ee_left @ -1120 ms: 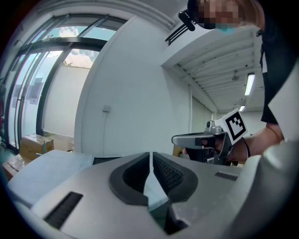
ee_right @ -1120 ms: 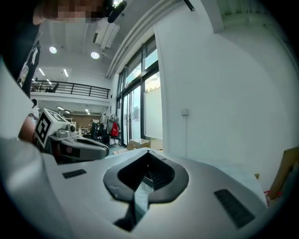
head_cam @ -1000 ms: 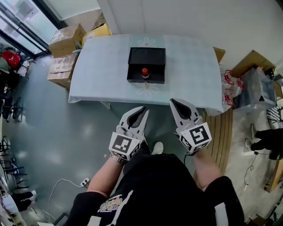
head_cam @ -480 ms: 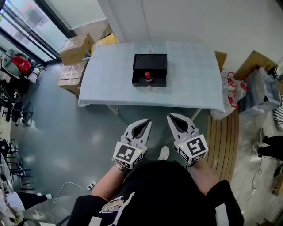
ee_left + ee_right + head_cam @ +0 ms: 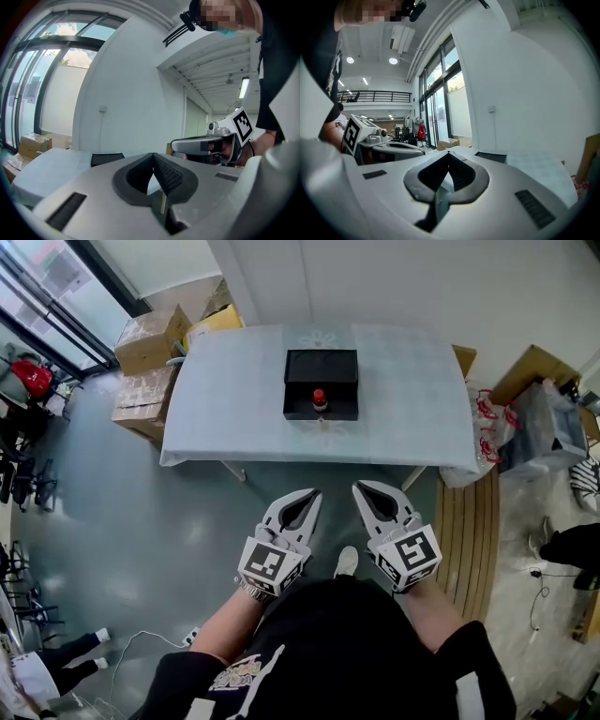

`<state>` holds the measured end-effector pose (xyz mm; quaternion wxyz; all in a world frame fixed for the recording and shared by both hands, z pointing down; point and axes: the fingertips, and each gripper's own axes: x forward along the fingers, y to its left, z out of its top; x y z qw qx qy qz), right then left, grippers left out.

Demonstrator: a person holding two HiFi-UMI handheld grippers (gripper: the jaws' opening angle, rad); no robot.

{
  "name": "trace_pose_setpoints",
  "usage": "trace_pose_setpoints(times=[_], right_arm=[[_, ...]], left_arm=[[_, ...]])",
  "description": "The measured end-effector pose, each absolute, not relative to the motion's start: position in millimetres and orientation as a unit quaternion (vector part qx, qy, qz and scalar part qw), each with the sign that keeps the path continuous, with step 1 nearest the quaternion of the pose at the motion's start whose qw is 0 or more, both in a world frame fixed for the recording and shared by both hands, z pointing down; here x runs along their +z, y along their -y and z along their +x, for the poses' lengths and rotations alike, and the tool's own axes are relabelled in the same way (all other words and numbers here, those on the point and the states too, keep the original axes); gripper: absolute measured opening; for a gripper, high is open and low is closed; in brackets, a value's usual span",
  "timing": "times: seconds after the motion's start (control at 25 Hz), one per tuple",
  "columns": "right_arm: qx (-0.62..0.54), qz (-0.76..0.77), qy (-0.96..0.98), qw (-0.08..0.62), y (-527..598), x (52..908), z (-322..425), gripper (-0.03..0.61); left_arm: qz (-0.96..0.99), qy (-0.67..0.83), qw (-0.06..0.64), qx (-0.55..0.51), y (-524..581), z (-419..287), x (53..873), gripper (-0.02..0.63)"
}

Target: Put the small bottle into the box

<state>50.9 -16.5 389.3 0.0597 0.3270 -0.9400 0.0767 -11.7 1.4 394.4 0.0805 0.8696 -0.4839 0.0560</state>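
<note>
Both tools closed and empty, well short of the desk, with the small bottle standing at the box.

Head view: the person is holding the left tool (image 5: 310, 495) and the right tool (image 5: 362, 487) low over the floor, well apart from the desk (image 5: 234, 409). The small bottle (image 5: 320, 399) is standing upright, red cap up, seemingly inside the near half of the black box (image 5: 321, 367). Left gripper view: the left tool's (image 5: 153, 157) jaws are meeting at their tips with nothing between them, and the box (image 5: 107, 158) is showing far beyond. Right gripper view: the right tool (image 5: 448, 154) is likewise pressing its jaws together on nothing. The bottle is probably light, rigid and smooth and may tip easily, so a squeeze across its body just under the cap looks safest.
</note>
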Motion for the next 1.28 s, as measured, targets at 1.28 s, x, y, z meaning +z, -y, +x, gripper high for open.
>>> trace_pose_setpoints(times=[1.28], right_arm=[[0.080, 0.383, 0.917, 0.076, -17, 391, -29, 0.008]], left_arm=[[0.894, 0.439, 0.084, 0.034, -27, -99, 397, 0.008]])
